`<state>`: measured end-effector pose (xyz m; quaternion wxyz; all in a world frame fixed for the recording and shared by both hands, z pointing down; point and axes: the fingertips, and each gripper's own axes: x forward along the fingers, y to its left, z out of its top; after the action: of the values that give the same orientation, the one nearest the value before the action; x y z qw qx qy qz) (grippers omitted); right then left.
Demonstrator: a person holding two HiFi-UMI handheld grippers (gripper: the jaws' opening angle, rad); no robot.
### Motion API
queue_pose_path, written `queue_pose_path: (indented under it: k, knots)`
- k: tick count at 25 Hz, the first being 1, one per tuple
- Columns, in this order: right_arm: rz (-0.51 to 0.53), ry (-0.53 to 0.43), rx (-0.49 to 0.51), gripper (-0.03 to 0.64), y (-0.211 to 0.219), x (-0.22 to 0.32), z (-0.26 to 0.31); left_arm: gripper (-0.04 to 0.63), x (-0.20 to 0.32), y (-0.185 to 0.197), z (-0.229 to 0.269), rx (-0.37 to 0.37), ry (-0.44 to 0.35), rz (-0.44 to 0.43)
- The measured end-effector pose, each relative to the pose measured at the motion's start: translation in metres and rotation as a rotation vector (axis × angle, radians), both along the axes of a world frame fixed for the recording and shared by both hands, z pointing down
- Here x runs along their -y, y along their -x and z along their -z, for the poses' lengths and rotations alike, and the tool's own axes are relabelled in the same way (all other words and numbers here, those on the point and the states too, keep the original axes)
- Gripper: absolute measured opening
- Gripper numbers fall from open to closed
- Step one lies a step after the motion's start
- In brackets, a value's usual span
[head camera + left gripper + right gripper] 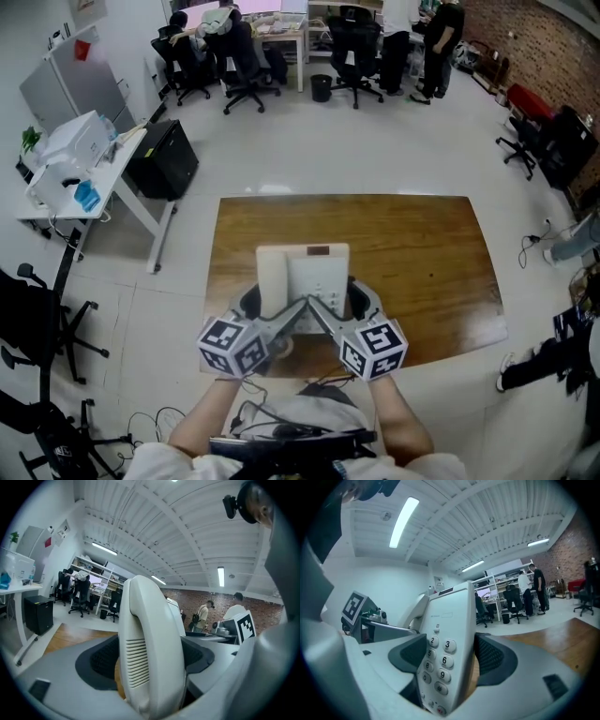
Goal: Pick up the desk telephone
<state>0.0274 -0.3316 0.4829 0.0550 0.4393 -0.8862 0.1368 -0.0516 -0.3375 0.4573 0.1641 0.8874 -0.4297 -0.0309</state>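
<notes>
The white desk telephone [305, 277] hangs above the wooden table [422, 272], held between both grippers. My left gripper [265, 314] is shut on its handset side; in the left gripper view the handset [150, 648] fills the gap between the dark pads [101, 660]. My right gripper [345, 309] is shut on the keypad side; in the right gripper view the number keys [440, 660] face left between the pads [493, 660]. The phone's underside and cord are hidden.
A white desk with a printer [80, 150] and a black cabinet [164, 159] stand left of the table. Black office chairs [42, 323] are at the near left. More desks, chairs and people [441, 37] fill the far end of the room.
</notes>
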Motion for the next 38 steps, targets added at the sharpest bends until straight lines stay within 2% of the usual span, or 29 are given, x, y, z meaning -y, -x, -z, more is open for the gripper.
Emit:
queue_pose_path:
  k: [17,21,27,30,38]
  knots:
    - [-0.029,-0.193,-0.043,0.333,0.016,-0.075,0.080,0.382,-0.076,0.016,0.076,-0.044,-0.177,-0.011]
    - [-0.034,-0.229,-0.041,0.333,0.020,-0.093,0.094,0.382,-0.095,0.020,0.088,-0.030,-0.212,-0.022]
    - [-0.033,-0.254,-0.029,0.333,0.030,-0.118,0.104,0.382,-0.121,0.029,0.100,-0.008,-0.251,-0.011]
    - [-0.035,-0.262,-0.033,0.332,0.034,-0.126,0.105,0.381,-0.130,0.034,0.100,-0.002,-0.235,-0.014]
    - [-0.035,-0.275,-0.041,0.331,0.044,-0.138,0.107,0.380,-0.141,0.043,0.102,-0.031,-0.260,-0.012]
